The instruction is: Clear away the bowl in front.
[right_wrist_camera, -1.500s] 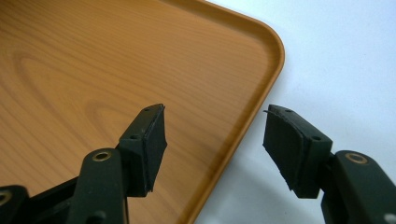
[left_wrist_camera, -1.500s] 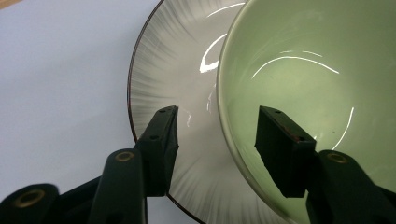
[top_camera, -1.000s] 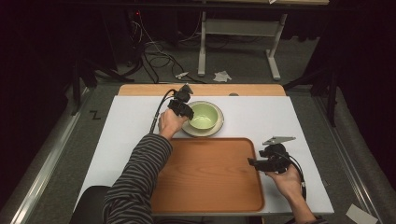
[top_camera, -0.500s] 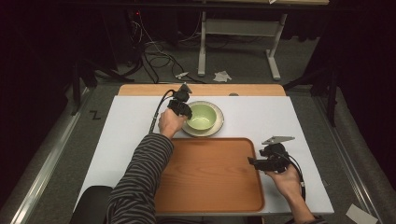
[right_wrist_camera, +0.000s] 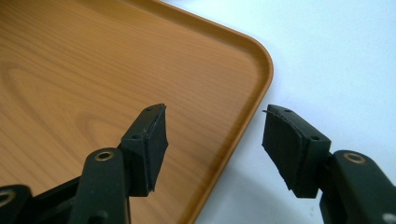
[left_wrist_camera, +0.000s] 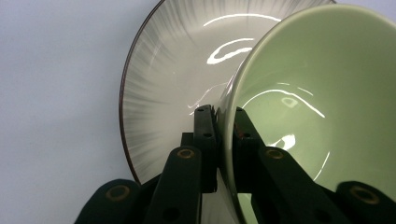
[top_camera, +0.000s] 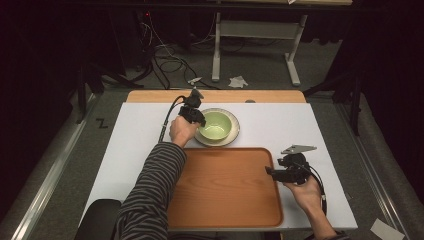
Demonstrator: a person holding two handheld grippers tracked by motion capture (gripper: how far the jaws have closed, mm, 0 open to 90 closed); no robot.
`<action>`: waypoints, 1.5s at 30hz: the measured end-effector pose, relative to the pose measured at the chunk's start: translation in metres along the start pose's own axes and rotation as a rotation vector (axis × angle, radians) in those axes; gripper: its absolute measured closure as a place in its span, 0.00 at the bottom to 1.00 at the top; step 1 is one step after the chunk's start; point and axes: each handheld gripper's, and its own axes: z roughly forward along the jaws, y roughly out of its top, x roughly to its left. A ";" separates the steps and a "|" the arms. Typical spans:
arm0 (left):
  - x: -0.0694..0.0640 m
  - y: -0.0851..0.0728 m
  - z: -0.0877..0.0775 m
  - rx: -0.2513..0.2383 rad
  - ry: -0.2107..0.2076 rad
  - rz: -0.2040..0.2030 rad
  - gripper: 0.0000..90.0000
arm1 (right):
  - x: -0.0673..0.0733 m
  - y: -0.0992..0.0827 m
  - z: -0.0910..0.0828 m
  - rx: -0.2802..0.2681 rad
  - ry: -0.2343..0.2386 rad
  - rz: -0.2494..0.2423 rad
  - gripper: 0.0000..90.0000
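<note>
- High view first: a pale green bowl sits on a grey-streaked plate at the far middle of the white tabletop, just beyond the far edge of a wooden tray.
- Left hand-held gripper is at the bowl's left rim. In the left gripper view its jaws have just been closing and now pinch the wall of the bowl, one pad outside and one inside, with the plate behind it.
- Right hand-held gripper hangs over the tray's right edge. In the right gripper view its jaws stand wide apart with nothing between them, straddling the raised rim of the tray.
- My reading is that the bowl is about to be lifted off the plate, probably toward the tray.
- To do it well, I would lift straight up first, so the bowl's foot clears the plate before any sideways travel; dragging would pull the plate along.
- The grip is a one-sided pinch on a smooth, glossy rim, so the bowl may tip away from the jaws. Keep the wrist steady and the move slow.
- The bowl looks empty, so spilling is no worry; slipping is.
- If the tray is the goal, set the bowl down flat and well inside the rim, and let go only once it rests.
- The right gripper seems placed to steady the tray if it shifts.
</note>
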 end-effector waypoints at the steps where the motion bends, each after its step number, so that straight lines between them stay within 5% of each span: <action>1: 0.000 0.000 0.000 0.000 0.000 0.000 0.93 | -0.001 0.000 0.000 0.002 -0.001 0.000 0.46; 23: -0.003 0.000 -0.027 -0.064 -0.043 0.023 0.93 | 0.000 0.000 0.001 0.005 0.001 -0.009 0.46; 45: -0.020 -0.009 -0.055 -0.068 -0.066 0.123 0.93 | 0.001 -0.001 0.002 0.018 0.006 -0.007 0.46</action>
